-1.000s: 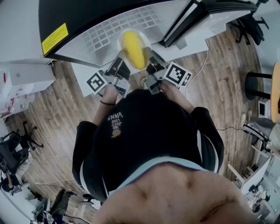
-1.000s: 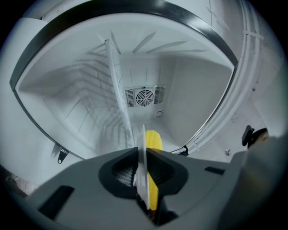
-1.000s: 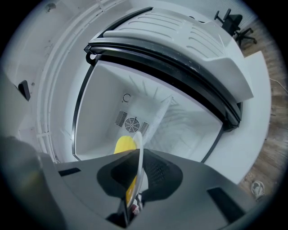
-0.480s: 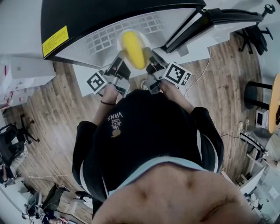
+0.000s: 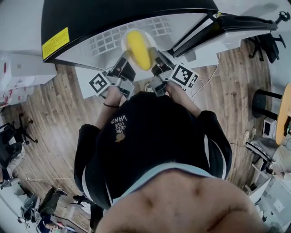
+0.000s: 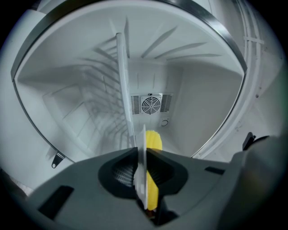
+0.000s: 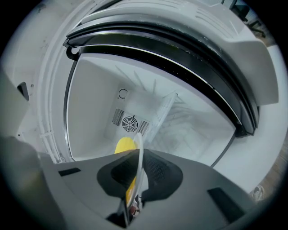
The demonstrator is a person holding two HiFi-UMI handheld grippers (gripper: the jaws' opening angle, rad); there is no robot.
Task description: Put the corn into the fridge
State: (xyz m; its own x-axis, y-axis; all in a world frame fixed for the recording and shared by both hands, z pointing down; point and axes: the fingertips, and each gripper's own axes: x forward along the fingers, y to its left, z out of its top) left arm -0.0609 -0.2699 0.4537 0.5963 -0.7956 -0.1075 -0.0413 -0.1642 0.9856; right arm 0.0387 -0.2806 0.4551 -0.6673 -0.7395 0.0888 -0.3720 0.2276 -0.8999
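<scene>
A yellow corn cob (image 5: 138,48) lies on a small white plate (image 5: 128,35) at the mouth of the open fridge (image 5: 113,13). My left gripper (image 5: 126,60) is shut on the plate's left rim and my right gripper (image 5: 153,57) on its right rim. In the left gripper view the plate (image 6: 140,179) runs edge-on between the jaws of that gripper (image 6: 141,182), with the corn (image 6: 154,143) just to its right. Seen from the right gripper (image 7: 134,182), the plate's rim (image 7: 139,157) is likewise pinched, and the corn (image 7: 123,146) lies left of it.
Inside the fridge, a white wire shelf (image 5: 109,38) sits under the plate and a round fan grille (image 6: 150,104) is on the back wall. The open fridge door (image 5: 227,20) stands to the right. Wooden floor (image 5: 54,113), office chairs (image 5: 13,145) and white boxes (image 5: 22,68) surround me.
Both grippers and the plate with the corn have crept slightly toward the fridge interior. The grips look the same.
</scene>
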